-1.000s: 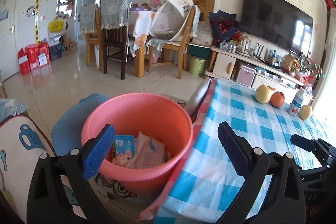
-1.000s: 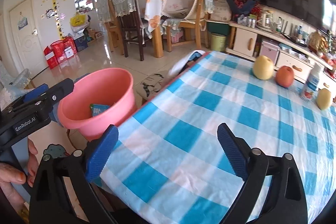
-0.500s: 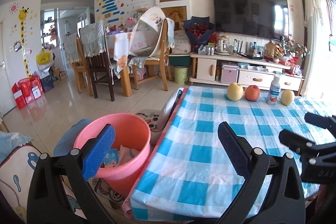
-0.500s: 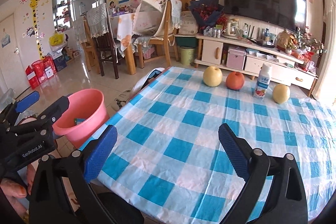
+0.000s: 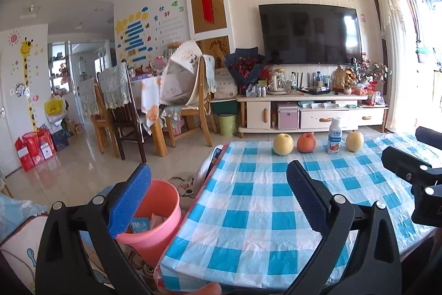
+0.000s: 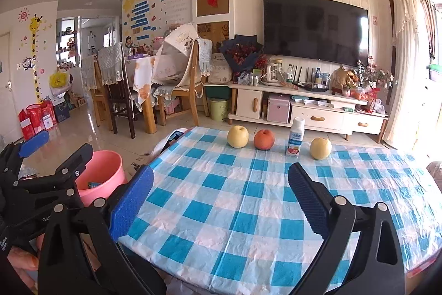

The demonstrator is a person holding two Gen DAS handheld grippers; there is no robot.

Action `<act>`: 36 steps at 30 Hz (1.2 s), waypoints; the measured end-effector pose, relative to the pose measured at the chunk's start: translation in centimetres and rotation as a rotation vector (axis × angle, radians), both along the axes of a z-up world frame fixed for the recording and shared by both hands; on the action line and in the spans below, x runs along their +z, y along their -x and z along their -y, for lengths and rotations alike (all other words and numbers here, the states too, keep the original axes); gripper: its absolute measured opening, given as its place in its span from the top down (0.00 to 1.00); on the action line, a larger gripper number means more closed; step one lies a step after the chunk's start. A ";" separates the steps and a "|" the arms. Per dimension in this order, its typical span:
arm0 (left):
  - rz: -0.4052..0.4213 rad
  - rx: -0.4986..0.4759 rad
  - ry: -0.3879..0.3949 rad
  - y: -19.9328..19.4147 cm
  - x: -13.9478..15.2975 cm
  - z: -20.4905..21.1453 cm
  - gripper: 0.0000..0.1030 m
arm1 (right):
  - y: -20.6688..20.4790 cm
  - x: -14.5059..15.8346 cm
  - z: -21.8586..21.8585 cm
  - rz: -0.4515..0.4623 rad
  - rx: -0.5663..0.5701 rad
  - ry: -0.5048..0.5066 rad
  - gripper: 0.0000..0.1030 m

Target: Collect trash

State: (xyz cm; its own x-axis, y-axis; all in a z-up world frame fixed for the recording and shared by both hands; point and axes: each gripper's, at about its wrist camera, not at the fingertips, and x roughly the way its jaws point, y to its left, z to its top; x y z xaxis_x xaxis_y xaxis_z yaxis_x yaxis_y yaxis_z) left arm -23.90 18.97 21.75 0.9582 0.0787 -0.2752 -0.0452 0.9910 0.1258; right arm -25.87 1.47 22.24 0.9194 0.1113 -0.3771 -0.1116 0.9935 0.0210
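Note:
A pink bucket (image 5: 160, 209) stands on the floor at the left end of the table, with wrappers (image 5: 141, 224) lying inside; the right wrist view shows this bucket (image 6: 103, 173) too. My left gripper (image 5: 219, 201) is open and empty, held back from the near table edge, above the bucket's right side. My right gripper (image 6: 221, 201) is open and empty over the near part of the blue checked tablecloth (image 6: 248, 192). On the far side of the cloth stand two yellow pears (image 6: 237, 136), a red apple (image 6: 264, 139) and a small milk bottle (image 6: 296, 136).
Dining chairs (image 5: 121, 112) and a covered table stand across the tiled floor. A TV cabinet (image 5: 312, 112) runs behind the table, with a green bin (image 5: 227, 124) beside it. A cushioned seat (image 5: 16, 228) lies at the lower left. The left gripper's body (image 6: 36, 192) shows in the right wrist view.
Both grippers have pulled back and risen from the bucket and table edge, so the whole table and room now show. Both stayed open and empty.

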 end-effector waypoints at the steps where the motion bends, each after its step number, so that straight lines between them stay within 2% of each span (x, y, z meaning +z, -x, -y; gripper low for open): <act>1: 0.008 -0.004 0.000 0.3 0.2 0.3 0.04 | 0.5 0.2 0.3 0.010 -0.006 0.000 0.06; 13: 0.097 -0.045 0.013 3.7 3.1 2.8 0.04 | 6.1 3.2 2.4 0.134 -0.087 0.029 0.06; 21: 0.148 -0.075 0.027 5.3 4.4 4.0 0.04 | 8.3 4.0 3.7 0.170 -0.118 0.023 0.06; 36: 0.179 -0.108 0.026 6.8 5.3 5.5 0.04 | 10.5 4.8 5.2 0.201 -0.152 0.006 0.06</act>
